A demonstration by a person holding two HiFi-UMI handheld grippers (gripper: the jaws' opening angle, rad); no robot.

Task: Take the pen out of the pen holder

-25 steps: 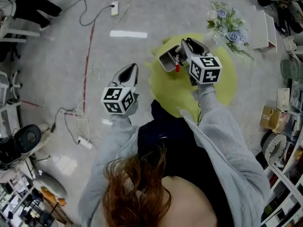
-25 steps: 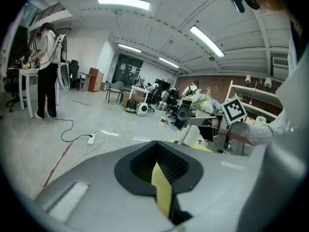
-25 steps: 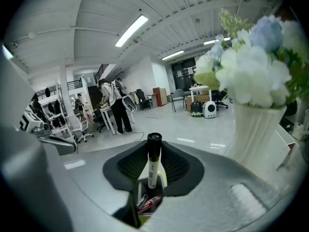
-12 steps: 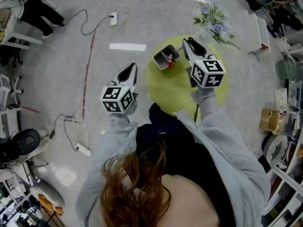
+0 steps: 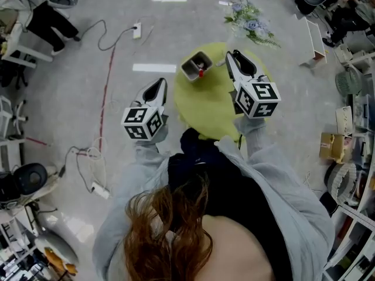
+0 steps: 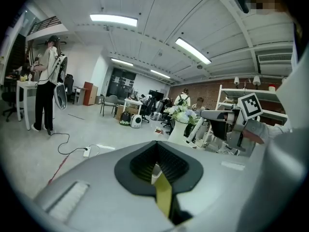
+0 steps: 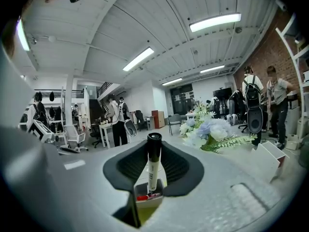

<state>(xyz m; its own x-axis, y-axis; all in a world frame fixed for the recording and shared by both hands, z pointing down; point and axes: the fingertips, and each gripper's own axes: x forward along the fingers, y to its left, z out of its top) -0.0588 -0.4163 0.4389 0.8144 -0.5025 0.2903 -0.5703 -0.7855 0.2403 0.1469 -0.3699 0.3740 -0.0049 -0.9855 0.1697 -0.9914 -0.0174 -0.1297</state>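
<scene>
A white marker pen with a black cap [image 7: 153, 161] stands upright between the jaws of my right gripper [image 7: 153, 150], which is shut on it. The pen hangs clear above the grey square pen holder [image 7: 147, 202], where a red item [image 7: 142, 197] still lies. In the head view the pen holder [image 5: 195, 65] sits at the far left of the round yellow table [image 5: 211, 107], with my right gripper [image 5: 230, 56] just to its right and higher. My left gripper [image 5: 160, 82] hovers left of the table, shut and empty. Its closed jaw tips [image 6: 155, 146] hold nothing.
A bunch of blue and white flowers [image 5: 249, 23] lies beyond the table. Cables and a power strip [image 5: 136, 30] run over the floor at left. Shelves and boxes [image 5: 334, 145] line the right side. People stand at desks in the distance.
My right gripper has lifted away from the pen holder's mouth, up and to the right, with the pen. My left gripper has risen a little. The table and holder look smaller.
</scene>
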